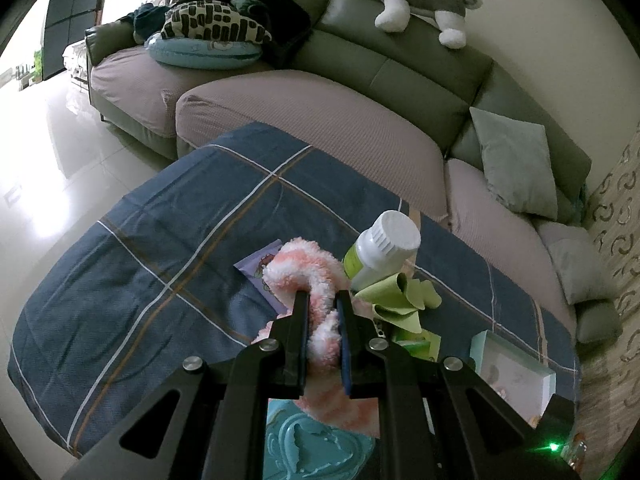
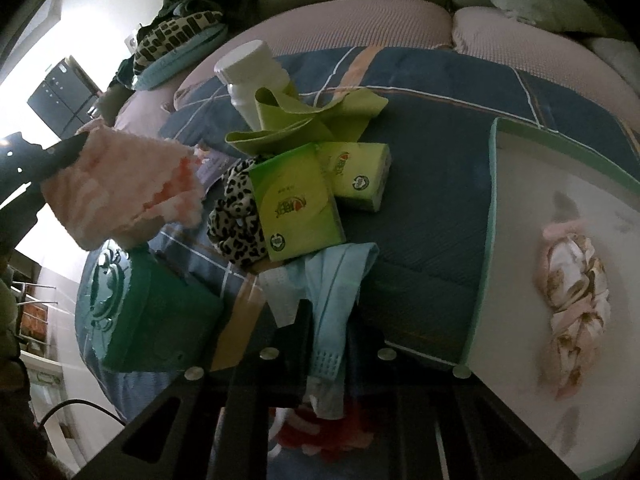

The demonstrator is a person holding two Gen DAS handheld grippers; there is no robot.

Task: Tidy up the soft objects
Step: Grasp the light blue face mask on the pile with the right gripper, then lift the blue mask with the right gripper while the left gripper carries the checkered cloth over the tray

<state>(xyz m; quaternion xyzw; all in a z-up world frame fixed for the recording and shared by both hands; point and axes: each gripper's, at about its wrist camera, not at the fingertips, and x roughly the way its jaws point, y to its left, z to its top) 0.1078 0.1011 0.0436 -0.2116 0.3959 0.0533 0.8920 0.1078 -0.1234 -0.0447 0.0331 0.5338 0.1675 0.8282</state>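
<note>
Pink fuzzy sock (image 1: 316, 320) pinched in left fingers (image 1: 301, 312); right fingers (image 2: 298, 320) clamp blue mask (image 2: 332, 300).

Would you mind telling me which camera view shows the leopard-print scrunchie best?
The right wrist view: the leopard-print scrunchie lies in plain sight there, tucked against the left side of a green tissue pack. The left wrist view shows nothing of it; the pink fluffy cloth in the left tool fills that area.

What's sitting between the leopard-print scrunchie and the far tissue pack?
In the right wrist view, another green tissue pack lies between the leopard-print scrunchie and the far tissue pack, leaning against the scrunchie and overlapping the far pack's near edge.
</note>
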